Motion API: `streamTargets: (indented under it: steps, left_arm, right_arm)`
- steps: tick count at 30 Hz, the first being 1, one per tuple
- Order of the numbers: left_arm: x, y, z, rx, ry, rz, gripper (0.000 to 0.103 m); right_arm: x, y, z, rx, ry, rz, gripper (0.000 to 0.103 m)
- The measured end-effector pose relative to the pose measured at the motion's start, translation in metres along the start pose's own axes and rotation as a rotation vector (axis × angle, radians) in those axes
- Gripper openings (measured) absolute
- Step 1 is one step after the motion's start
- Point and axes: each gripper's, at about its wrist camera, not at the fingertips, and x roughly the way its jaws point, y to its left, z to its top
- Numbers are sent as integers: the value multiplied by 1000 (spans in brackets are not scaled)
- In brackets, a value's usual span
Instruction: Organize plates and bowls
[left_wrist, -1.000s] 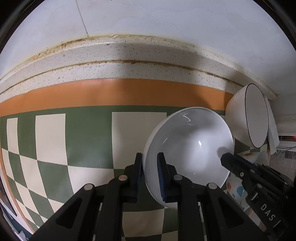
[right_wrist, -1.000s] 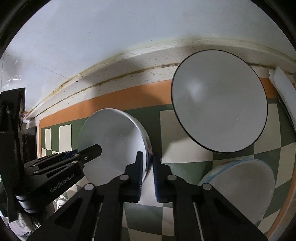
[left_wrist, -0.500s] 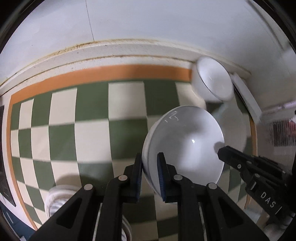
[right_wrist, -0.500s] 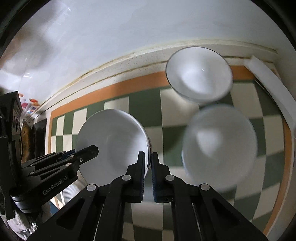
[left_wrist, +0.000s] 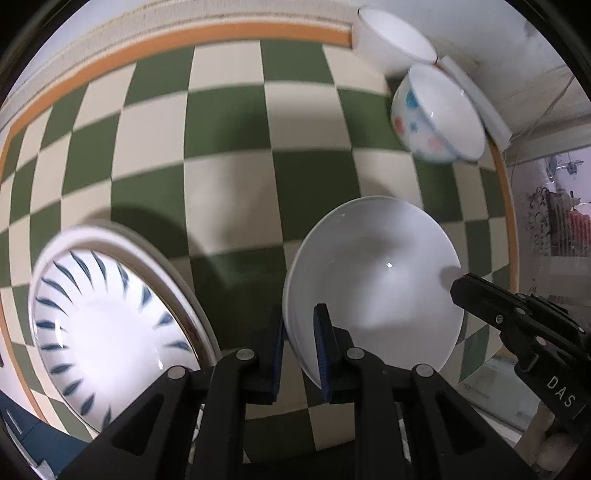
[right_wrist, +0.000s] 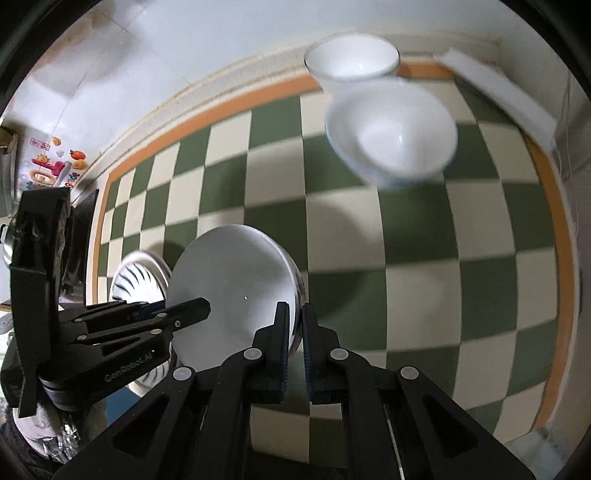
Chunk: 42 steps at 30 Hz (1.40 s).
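Both grippers are pinched onto the same white bowl (left_wrist: 373, 291), held tilted above the green-checked mat (left_wrist: 229, 147): the left gripper (left_wrist: 298, 347) has its jaws closed on the near rim, and the right gripper (right_wrist: 293, 332) is clamped on the opposite rim. A blue-striped plate (left_wrist: 103, 325) lies just left of it. At the far right corner, a spotted bowl (left_wrist: 436, 114) sits beside a plain white bowl (left_wrist: 391, 40) by the wall.
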Motion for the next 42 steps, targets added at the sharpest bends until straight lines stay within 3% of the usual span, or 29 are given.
streamTargets:
  steps: [7, 27, 34, 36, 38, 39, 42]
  left_arm:
    - [13, -14, -10, 37, -11, 66, 14]
    - [24, -10, -12, 13, 30, 70, 14]
    - [-51, -35, -1, 60, -150, 96, 18]
    - [-63, -45, 21, 60, -185, 66, 31]
    - [-64, -51, 45, 60, -198, 58, 32]
    - [-60, -56, 63, 53, -197, 55, 32]
    - [-47, -68, 104, 32, -169, 15, 32]
  right_arm:
    - [22, -12, -19, 12, 20, -17, 8]
    - [27, -26, -20, 50, 60, 54, 8]
    - [-11, -58, -5, 149, 19, 148, 9]
    - [-27, -73, 6, 185, -16, 158, 17]
    - [-41, -90, 23, 217, -53, 173, 50]
    - [-45, -97, 31, 226, -74, 175, 54]
    - [-51, -117, 59, 244, -124, 134, 55]
